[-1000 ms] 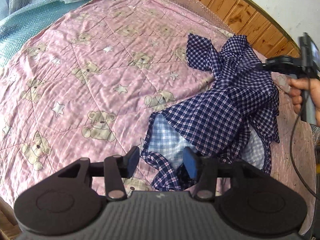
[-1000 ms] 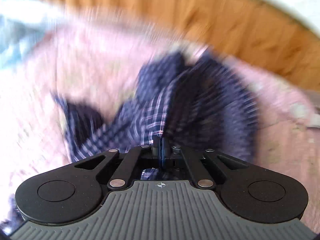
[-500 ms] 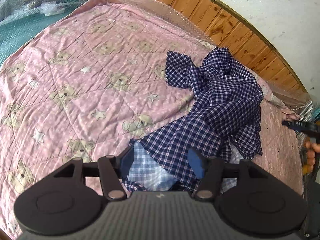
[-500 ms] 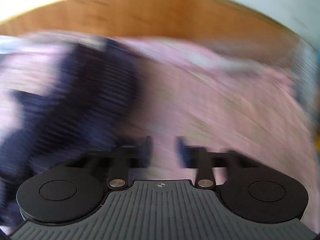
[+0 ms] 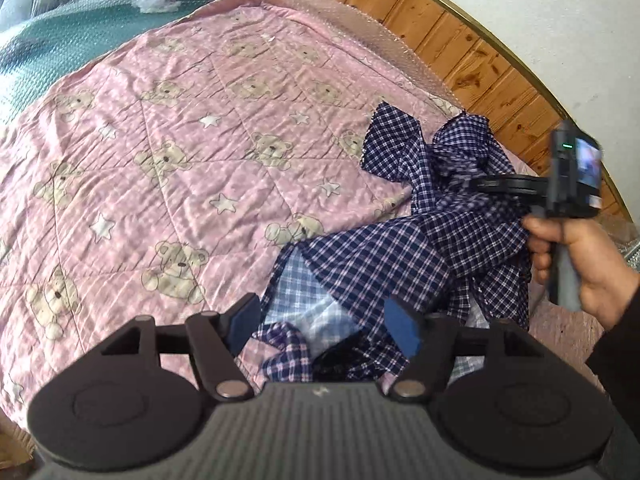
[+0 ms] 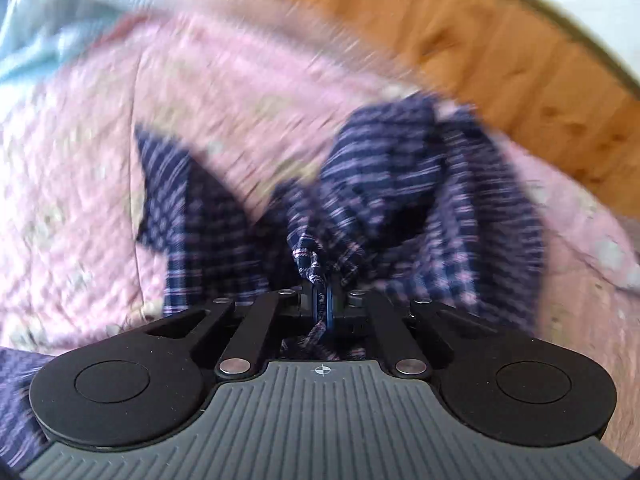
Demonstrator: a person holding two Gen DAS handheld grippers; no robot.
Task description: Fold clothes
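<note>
Under everything you have a bed spread with the pink teddy-bear quilt (image 5: 168,152), its far edge running along the wooden headboard (image 5: 472,52) and teal bedding (image 5: 44,40) past its left edge. The navy checked shirt (image 5: 400,256) lies crumpled on the right side of the quilt, toward the headboard corner, not folded, with its paler inside showing at the near end. Your right gripper (image 6: 322,300) is pinched tight on a bunched ridge of that shirt, cloth squeezed between the pads, and the right hand (image 5: 576,264) carries it above the heap. Your left gripper (image 5: 320,320) hangs spread wide over the shirt's near edge, gripping nothing. The risk I see: the right pinch holds a gathered wad and not a single hem or seam, so lifting could drag several layers up together and twist the shirt tighter. The right view is blurred, so a fast pull may also slip the cloth free. Closing the left on the loose flap near its pads could catch the wrong layer.
</note>
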